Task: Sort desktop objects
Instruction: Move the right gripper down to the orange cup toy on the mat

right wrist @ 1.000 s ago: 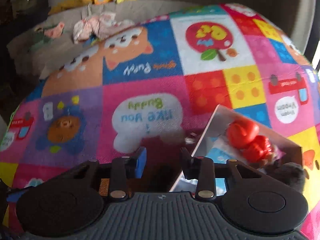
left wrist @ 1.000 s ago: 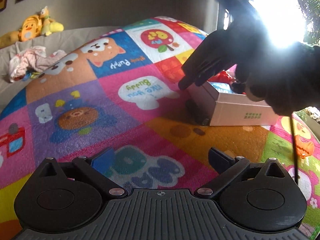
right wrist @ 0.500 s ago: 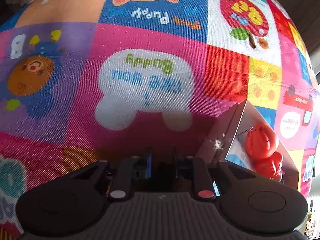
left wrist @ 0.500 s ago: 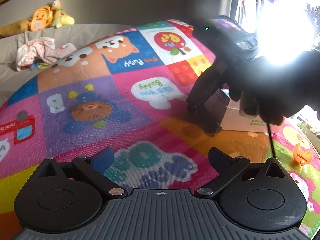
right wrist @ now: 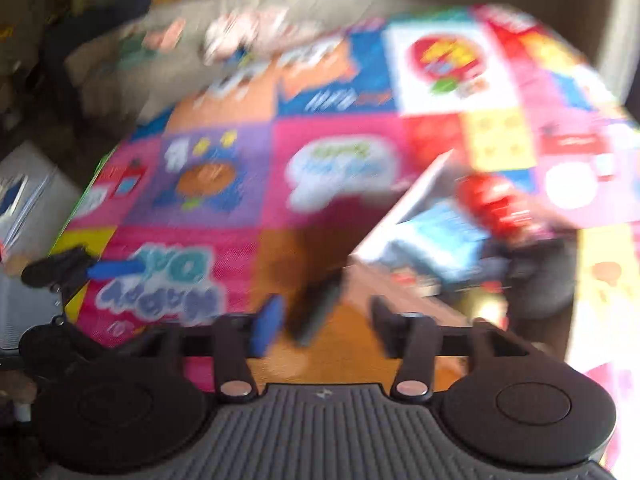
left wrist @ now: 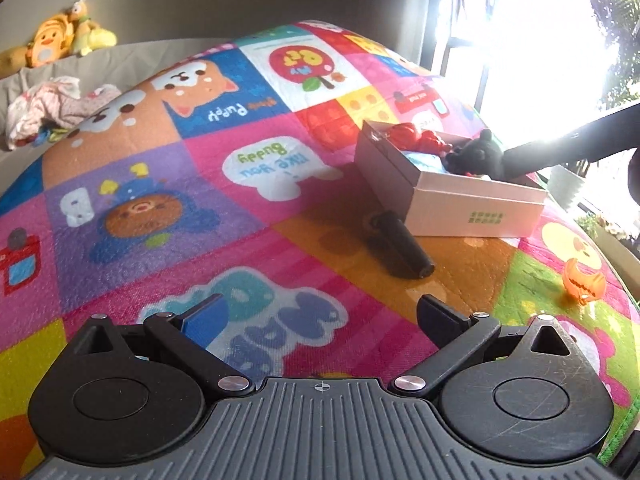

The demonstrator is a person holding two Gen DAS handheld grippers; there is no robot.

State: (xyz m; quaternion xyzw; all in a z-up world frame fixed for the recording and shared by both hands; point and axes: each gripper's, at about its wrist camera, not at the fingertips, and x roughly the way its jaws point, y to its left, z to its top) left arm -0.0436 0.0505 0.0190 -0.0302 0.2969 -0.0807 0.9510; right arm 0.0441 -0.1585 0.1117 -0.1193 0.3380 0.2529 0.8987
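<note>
A white open box (left wrist: 476, 210) sits on the colourful play mat and holds a red toy (left wrist: 416, 138), a black plush (left wrist: 478, 156) and a blue item. A black cylinder (left wrist: 402, 246) lies on the mat just left of the box. My left gripper (left wrist: 320, 314) is open and empty, low over the mat in front of the cylinder. My right gripper (right wrist: 326, 320) is open and empty; its view is blurred, with the black cylinder (right wrist: 320, 312) between its fingers' line and the box (right wrist: 404, 240) to the right.
An orange toy (left wrist: 582, 282) lies on the mat's right side. A grey sofa (left wrist: 120, 64) with plush toys (left wrist: 60, 36) and crumpled cloth (left wrist: 52, 106) stands behind. A bright window is at the right. The left gripper (right wrist: 80, 268) shows in the right wrist view.
The right gripper was nearly shut low by the cylinder beside the box; it has opened and pulled back up and away. The cylinder now lies free on the mat. The left gripper barely moved.
</note>
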